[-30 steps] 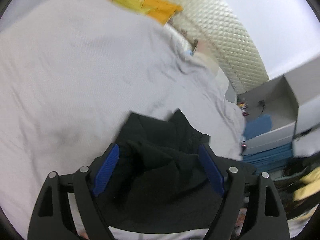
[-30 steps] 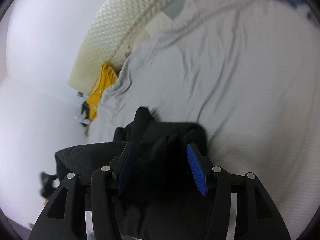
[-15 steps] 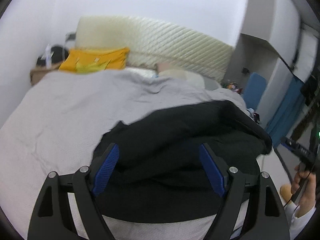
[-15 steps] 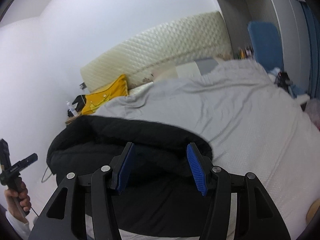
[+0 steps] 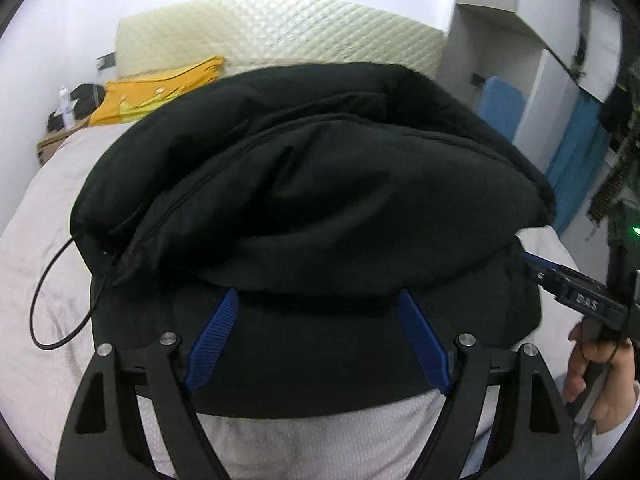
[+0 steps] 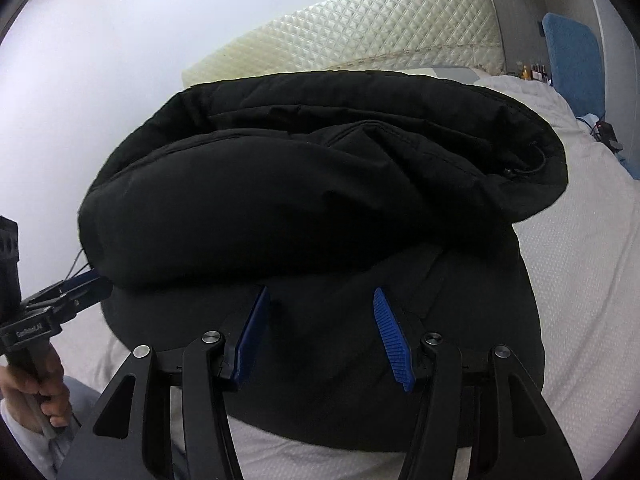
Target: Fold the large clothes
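A black padded jacket [image 5: 320, 184] lies doubled over on the grey bed sheet [image 5: 36, 248], its thick upper fold bulging above a flat lower layer. My left gripper [image 5: 316, 296] has its blue pads set wide with jacket fabric filling the gap, and the fingertips are tucked under the upper fold. My right gripper [image 6: 320, 291] grips the same jacket [image 6: 320, 184] at its other end, jaws narrower. Each gripper shows in the other's view, the right gripper [image 5: 536, 268] and the left gripper [image 6: 86, 280] pushed in between the layers.
A quilted cream headboard [image 5: 280, 36] stands behind the bed, with a yellow cushion [image 5: 160, 92] in front of it. A black drawstring [image 5: 52, 300] loops onto the sheet. A blue chair [image 6: 572, 56] and shelves stand at the right; the person's hands [image 5: 592, 368] hold the handles.
Both views have rolled from tilted to level. The jacket's bulk, small and crumpled between the pads before, now rises as a large fold that fills both views, and each gripper has come into the other's view.
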Available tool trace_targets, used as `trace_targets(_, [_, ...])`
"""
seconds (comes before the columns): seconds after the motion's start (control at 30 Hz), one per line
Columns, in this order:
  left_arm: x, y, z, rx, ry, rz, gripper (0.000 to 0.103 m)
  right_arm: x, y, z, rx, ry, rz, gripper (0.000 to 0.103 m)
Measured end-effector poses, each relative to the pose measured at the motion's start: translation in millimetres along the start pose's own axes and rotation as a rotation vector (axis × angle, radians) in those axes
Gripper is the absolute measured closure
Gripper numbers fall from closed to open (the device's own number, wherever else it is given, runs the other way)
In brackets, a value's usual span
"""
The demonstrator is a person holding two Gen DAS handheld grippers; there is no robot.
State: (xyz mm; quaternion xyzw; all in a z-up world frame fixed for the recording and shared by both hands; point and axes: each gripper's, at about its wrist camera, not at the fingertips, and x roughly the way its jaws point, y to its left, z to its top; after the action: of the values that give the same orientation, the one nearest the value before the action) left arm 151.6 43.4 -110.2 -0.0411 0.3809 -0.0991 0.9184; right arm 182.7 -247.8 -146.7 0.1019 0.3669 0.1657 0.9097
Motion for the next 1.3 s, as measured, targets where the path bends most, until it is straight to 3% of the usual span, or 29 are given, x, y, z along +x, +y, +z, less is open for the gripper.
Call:
trace_targets(0.07, [0,-2,0,0.005,-0.012,-0.005,0.021,-3,-2,0,0.0,-0.019,-0.002,0.05])
trace_targets(0.17, [7,-2,1,0.005,-0.009,0.012,0.021,-3,-6,3,0.006,-0.044,-0.02,0.033])
trace_targets(0.47, [20,-1,29,0.009,-0.079,0.06,0.021,20,2,29,-0.058,-0.094,-0.044,0.033])
trace_targets(0.67, [43,11,54,0.007,-0.098,0.093,0.021,39,0,52,-0.072,-0.12,-0.066,0.024])
trace_targets(0.8, [65,12,66,0.017,-0.084,0.128,0.021,64,-8,67,-0.086,-0.105,-0.108,0.023])
trace_targets(0.9, [84,12,72,0.048,-0.072,0.166,0.021,82,-12,74,-0.094,-0.077,-0.125,0.016])
trace_targets(1.03, [106,13,79,0.058,-0.051,0.181,0.02,96,-22,81,-0.08,-0.062,-0.114,0.007])
trace_targets(1.3, [139,9,101,0.111,-0.026,0.229,0.02,132,-30,96,-0.07,-0.004,-0.118,0.001])
